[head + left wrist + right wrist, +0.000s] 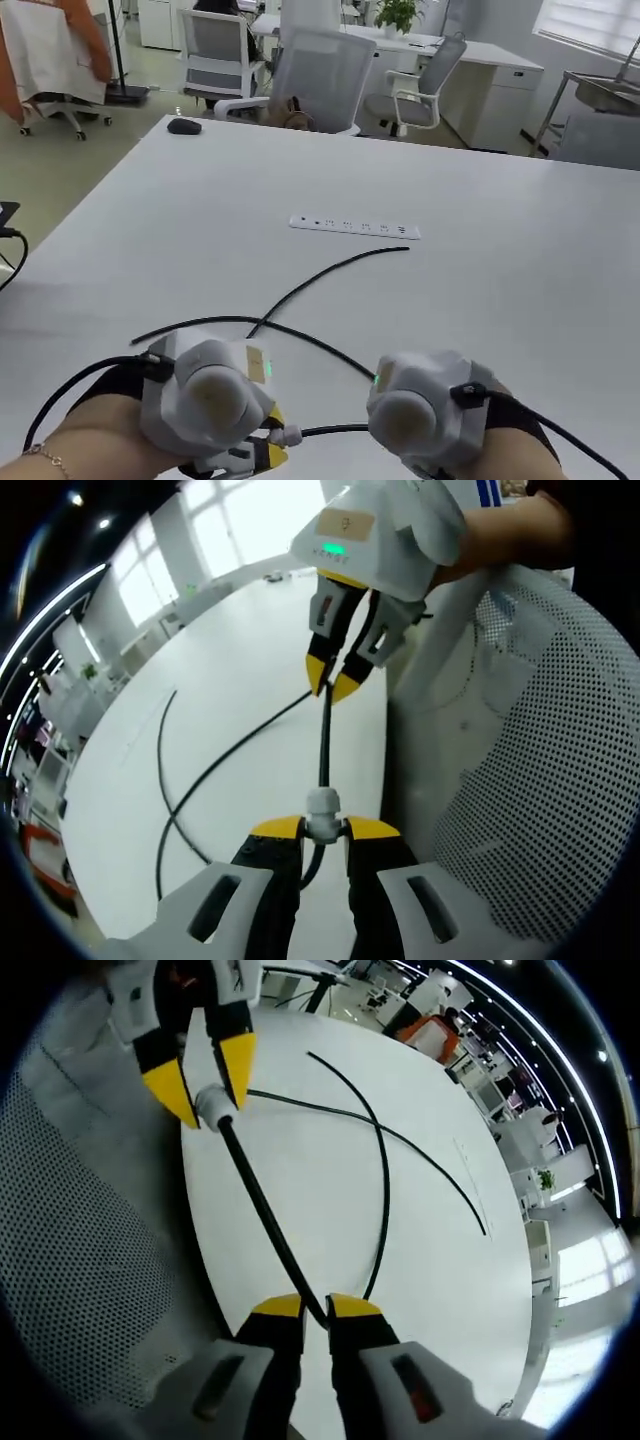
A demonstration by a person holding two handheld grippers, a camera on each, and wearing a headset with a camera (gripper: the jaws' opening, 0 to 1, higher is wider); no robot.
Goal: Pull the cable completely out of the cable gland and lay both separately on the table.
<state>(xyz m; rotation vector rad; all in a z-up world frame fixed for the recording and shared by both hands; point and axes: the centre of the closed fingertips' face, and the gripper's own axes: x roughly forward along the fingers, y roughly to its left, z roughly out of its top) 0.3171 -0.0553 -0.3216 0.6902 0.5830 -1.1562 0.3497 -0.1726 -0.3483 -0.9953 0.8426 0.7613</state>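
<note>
A long black cable (300,290) loops across the white table (500,300), and its near end runs through a small white cable gland (290,436). At the table's near edge, my left gripper (323,828) is shut on the gland (323,813); the cable leaves it towards my right gripper (330,686). In the right gripper view, my right gripper (315,1310) is shut on the cable (262,1210) a short way from the gland (208,1103). Both grippers are held just above the table edge, the left gripper (275,437) to the left of the right one.
A white power strip (355,228) lies mid-table beyond the cable's far end. A dark mouse (184,126) sits at the far left corner. Office chairs (320,80) stand behind the table. A white perforated mesh surface (520,730) is close beside the grippers.
</note>
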